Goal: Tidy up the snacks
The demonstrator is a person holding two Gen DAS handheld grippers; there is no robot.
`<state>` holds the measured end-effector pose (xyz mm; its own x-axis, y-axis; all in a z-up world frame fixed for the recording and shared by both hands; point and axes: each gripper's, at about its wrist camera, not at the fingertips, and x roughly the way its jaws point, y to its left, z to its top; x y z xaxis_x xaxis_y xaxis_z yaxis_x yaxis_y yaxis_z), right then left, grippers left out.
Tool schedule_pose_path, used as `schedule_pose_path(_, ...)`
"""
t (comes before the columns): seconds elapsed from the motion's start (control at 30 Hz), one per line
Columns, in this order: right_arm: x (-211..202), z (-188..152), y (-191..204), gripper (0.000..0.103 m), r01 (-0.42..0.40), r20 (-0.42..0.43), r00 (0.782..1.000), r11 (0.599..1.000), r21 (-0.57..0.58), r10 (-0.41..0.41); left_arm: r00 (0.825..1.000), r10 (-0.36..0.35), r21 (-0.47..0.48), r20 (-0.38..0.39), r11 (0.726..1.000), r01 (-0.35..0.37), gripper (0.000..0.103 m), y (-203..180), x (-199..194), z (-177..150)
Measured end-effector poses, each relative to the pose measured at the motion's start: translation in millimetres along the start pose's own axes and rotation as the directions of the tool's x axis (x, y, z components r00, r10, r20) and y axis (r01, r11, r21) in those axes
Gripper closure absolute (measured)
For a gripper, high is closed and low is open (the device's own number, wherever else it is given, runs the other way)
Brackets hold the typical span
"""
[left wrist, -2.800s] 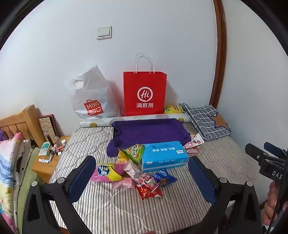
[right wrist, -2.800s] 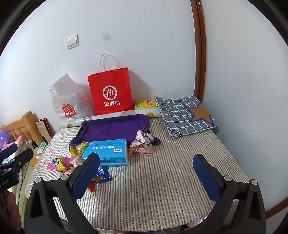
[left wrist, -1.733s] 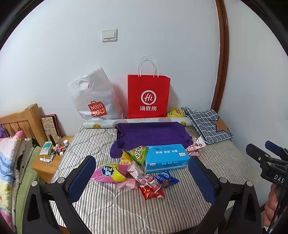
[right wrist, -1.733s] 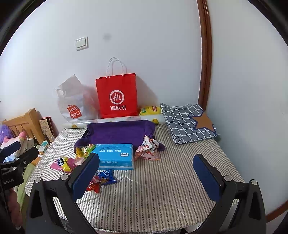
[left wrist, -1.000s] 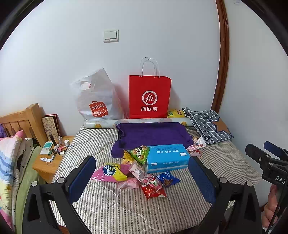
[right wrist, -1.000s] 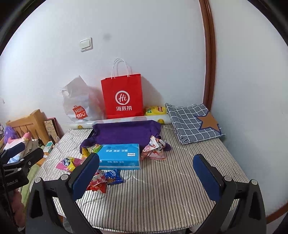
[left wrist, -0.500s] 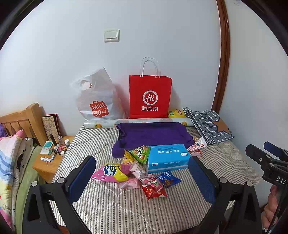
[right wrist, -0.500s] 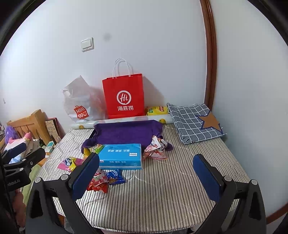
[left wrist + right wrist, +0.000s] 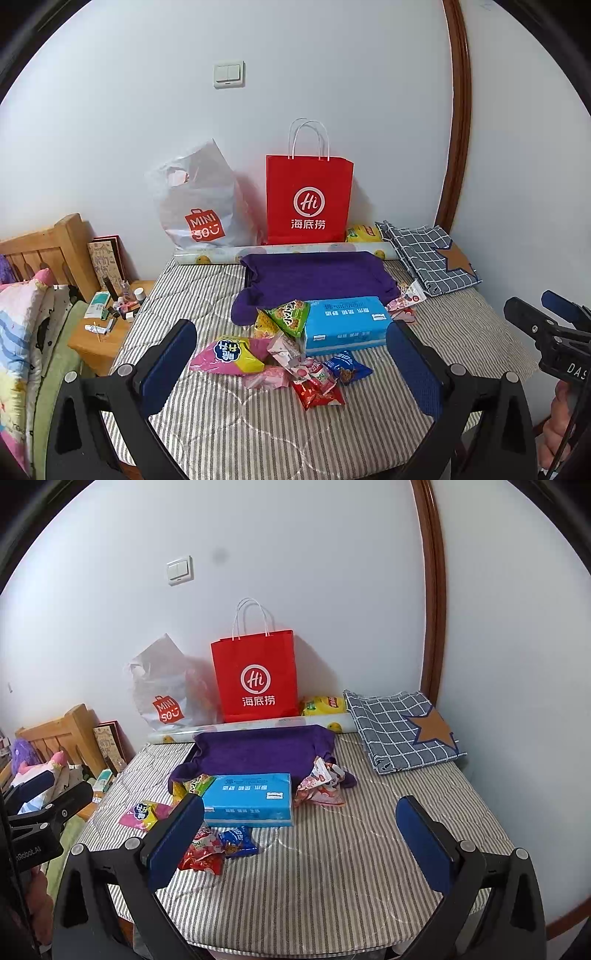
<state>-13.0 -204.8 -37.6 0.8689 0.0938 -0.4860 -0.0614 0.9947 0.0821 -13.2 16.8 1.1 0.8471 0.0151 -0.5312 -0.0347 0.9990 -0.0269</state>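
Observation:
Several snack packets lie on a striped mattress (image 9: pixel 258 424): a pink and yellow bag (image 9: pixel 231 355), a green bag (image 9: pixel 290 315), a red packet (image 9: pixel 319 395), a small blue packet (image 9: pixel 345 367) and a pink and white packet (image 9: pixel 319 784) to the right of the blue tissue box (image 9: pixel 345 323). A red paper bag (image 9: pixel 308 199) stands upright against the wall. My left gripper (image 9: pixel 290 363) hangs open, short of the snack pile. My right gripper (image 9: pixel 301 840) is open too, above the mattress (image 9: pixel 351 878) to the right of the pile. Both hold nothing.
A white plastic bag (image 9: pixel 199 199) leans beside the red bag. A purple cloth (image 9: pixel 314 278), a rolled sheet (image 9: pixel 221 254), a yellow chip bag (image 9: pixel 323 705) and a checked cushion (image 9: pixel 402 727) lie at the back. A cluttered bedside stand (image 9: pixel 107 325) and wooden headboard (image 9: pixel 44 247) sit left.
Both views have drifted slightly, so the bags and snacks sit a little lower and further right in frame. Nothing on the mattress has moved and both grippers stay open.

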Motion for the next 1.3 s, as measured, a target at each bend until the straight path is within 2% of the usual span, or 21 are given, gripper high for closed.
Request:
schedule_pose_path(0.5, 0, 1, 1, 0.001, -0.006, 0.001, 1.0, 1.0, 0.0, 0.006, 1.0, -0.002, 0.0, 0.009, 1.0, 0.002, 0.0, 2, -2, -1)
schedule_pose_path(0.63, 6, -2, 2, 0.0, 0.02, -0.004, 1.0, 1.0, -0.016, -0.02, 1.0, 0.001, -0.004, -0.001, 1.0, -0.001, 0.0, 5, 3, -2)
schedule_pose_path(1.03, 55, -19, -9, 0.0, 0.042, -0.055, 0.998, 0.999, -0.009, -0.042, 0.993, 0.042, -0.037, -0.108, 0.998, -0.046, 0.0, 29, 59, -13)
schedule_pose_path(1.3, 106, -33, -22, 0.001, 0.055, -0.119, 0.991, 0.998, -0.002, -0.055, 0.986, 0.023, -0.074, -0.165, 0.997, -0.035, 0.0, 44, 101, -26)
